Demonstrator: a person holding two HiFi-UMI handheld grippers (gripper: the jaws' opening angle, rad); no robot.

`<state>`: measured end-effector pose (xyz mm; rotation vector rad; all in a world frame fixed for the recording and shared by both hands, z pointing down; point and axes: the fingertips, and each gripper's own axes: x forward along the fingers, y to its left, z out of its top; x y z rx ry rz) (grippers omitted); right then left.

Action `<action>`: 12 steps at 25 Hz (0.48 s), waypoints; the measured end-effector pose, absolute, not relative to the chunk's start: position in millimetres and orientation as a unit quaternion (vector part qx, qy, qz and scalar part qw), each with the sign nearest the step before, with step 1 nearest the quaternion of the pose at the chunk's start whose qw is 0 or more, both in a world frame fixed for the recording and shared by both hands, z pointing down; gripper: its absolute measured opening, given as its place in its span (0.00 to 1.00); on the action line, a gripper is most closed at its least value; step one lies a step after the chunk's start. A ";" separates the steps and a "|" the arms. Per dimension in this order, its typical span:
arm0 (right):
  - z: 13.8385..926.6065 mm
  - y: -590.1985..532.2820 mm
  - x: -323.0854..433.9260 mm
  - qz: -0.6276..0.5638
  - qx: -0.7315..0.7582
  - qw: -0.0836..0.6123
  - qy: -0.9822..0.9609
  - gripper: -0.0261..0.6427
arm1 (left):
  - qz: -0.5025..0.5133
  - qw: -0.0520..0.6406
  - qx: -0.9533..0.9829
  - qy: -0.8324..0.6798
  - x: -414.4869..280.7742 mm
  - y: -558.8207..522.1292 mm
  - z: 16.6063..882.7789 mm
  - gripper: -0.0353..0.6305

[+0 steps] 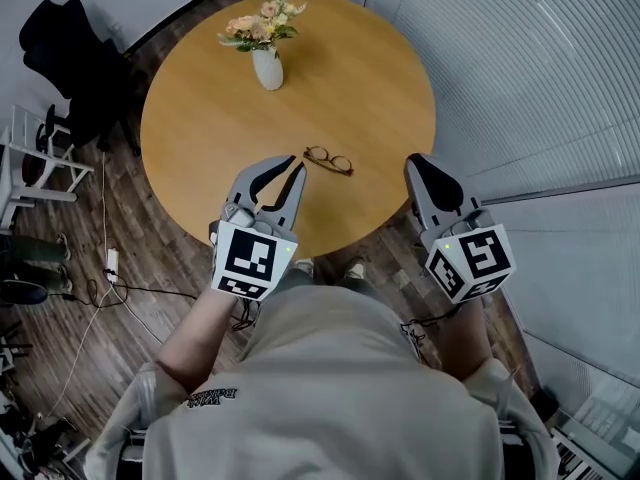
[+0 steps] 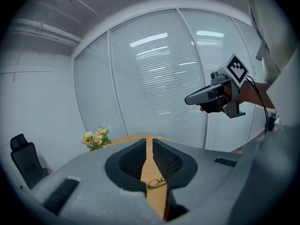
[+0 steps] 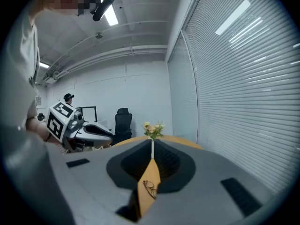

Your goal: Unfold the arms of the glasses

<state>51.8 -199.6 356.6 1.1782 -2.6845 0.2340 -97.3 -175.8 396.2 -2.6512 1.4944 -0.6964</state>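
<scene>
A pair of thin-framed glasses point(image 1: 328, 160) lies with folded arms on the round wooden table point(image 1: 200, 118), near its front edge. My left gripper point(image 1: 296, 162) hovers just left of the glasses, jaws shut and empty. To their right, over the table edge, my right gripper point(image 1: 413, 162) is also shut and holds nothing. In the left gripper view the glasses point(image 2: 156, 183) show through the slit below the closed tips point(image 2: 146, 146), with the right gripper point(image 2: 197, 98) in the air beyond. The right gripper view shows the glasses point(image 3: 149, 189) below its closed tips point(image 3: 152, 151).
A white vase of flowers point(image 1: 266, 50) stands at the table's far side. A black office chair point(image 1: 70, 48) and a white rack point(image 1: 35, 163) sit at the left, with cables point(image 1: 110, 288) on the wood floor. Glass walls with blinds point(image 1: 530, 58) run along the right.
</scene>
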 end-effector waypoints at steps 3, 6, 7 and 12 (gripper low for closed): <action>363.4 -202.8 53.5 0.085 0.395 0.102 -0.909 0.09 | -0.240 0.018 -0.846 0.475 -97.3 -183.3 406.4 0.10; 369.2 -206.3 51.9 0.095 0.392 0.097 -0.910 0.09 | -0.228 0.038 -0.854 0.466 -92.0 -194.2 399.7 0.10; 370.5 -207.4 50.8 0.099 0.390 0.095 -0.910 0.09 | -0.224 0.041 -0.855 0.465 -90.5 -196.7 398.4 0.10; 369.2 -214.4 43.6 0.105 0.386 0.081 -0.913 0.09 | -0.251 0.095 -0.856 0.442 -82.1 -205.1 408.8 0.22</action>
